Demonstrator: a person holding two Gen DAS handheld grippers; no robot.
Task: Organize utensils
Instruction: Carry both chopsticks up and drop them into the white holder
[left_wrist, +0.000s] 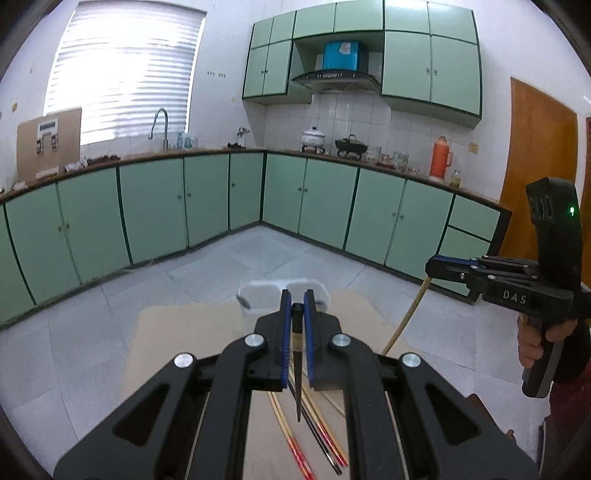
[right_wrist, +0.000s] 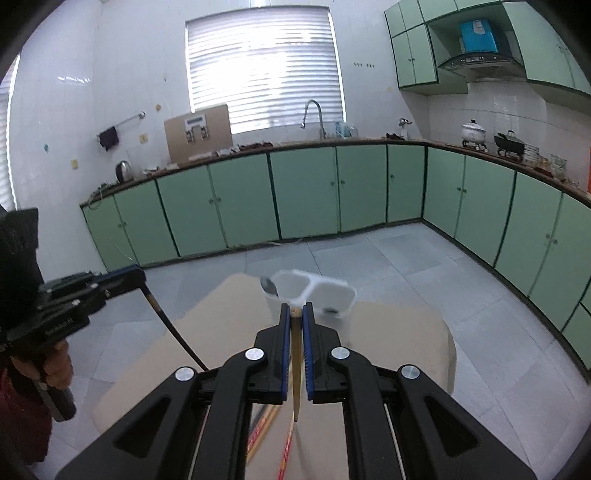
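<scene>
1. Left wrist view: the left gripper is closed narrow on a dark chopstick held near its top, with the tip hanging down toward the table.

2. Right wrist view: the right gripper is likewise pinched on a pale chopstick, gripped near its blunt end with the point hanging down.

3. A white two-compartment holder stands at the far edge of the table, straight ahead of both tools; a spoon already leans in its left compartment.

4. More chopsticks, some red-tipped, lie loose on the table below the grippers.

5. Each gripper appears ready to carry its stick to the holder. To do it well, both sticks should probably be kept upright and lowered tip first into one compartment, one hand at a time so the tools do not knock together.

6. Letting go only once a tip is inside the rim would likely stop a stick from tipping out.
</scene>
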